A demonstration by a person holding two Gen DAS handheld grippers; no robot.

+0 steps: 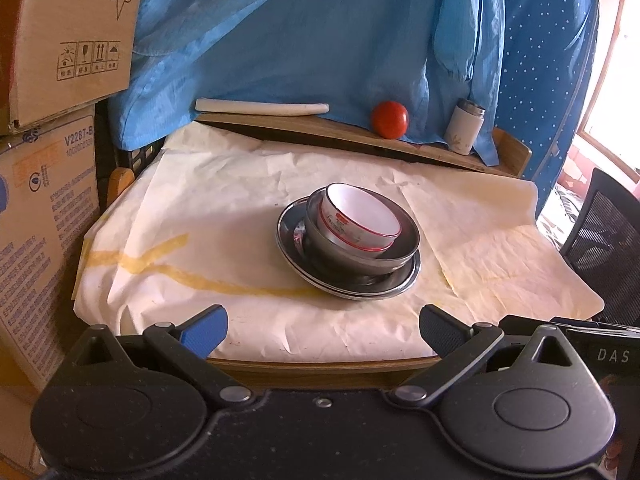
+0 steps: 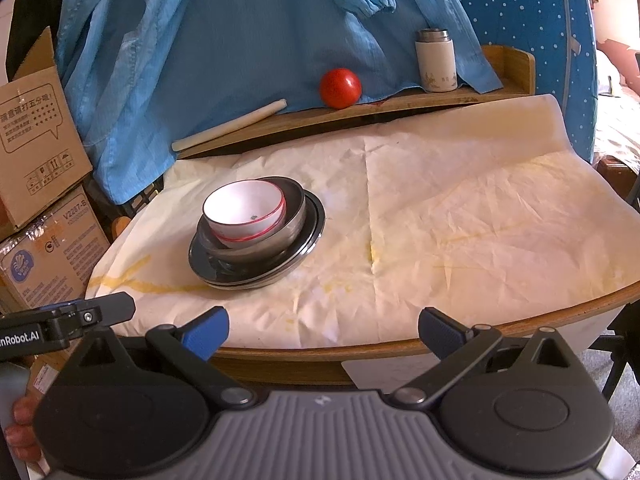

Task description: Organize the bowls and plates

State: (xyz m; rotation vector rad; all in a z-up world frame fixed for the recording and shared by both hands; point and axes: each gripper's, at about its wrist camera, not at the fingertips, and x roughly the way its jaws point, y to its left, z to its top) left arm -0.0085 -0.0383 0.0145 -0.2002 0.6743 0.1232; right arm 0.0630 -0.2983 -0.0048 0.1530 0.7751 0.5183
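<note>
A white bowl with a red rim point(image 1: 360, 216) point(image 2: 244, 210) sits tilted inside a steel bowl point(image 1: 352, 254) point(image 2: 292, 212), which rests on a steel plate point(image 1: 292, 232) point(image 2: 312, 224) on the paper-covered table. My left gripper point(image 1: 324, 330) hangs open at the table's near edge, short of the stack, nothing between its fingers. My right gripper point(image 2: 324, 330) is open too, near the front edge and to the right of the stack. The left gripper's body point(image 2: 60, 324) shows at the lower left of the right wrist view.
Cream paper point(image 1: 200, 216) point(image 2: 460, 220) covers the wooden table. On the raised back shelf point(image 2: 400, 104) lie a white stick point(image 1: 260, 107) point(image 2: 228, 126), a red tomato point(image 1: 390, 119) point(image 2: 340, 88) and a white flask point(image 1: 466, 126) point(image 2: 436, 60). Blue cloth hangs behind. Cardboard boxes point(image 1: 48, 160) point(image 2: 36, 128) stand left, a mesh chair point(image 1: 608, 236) right.
</note>
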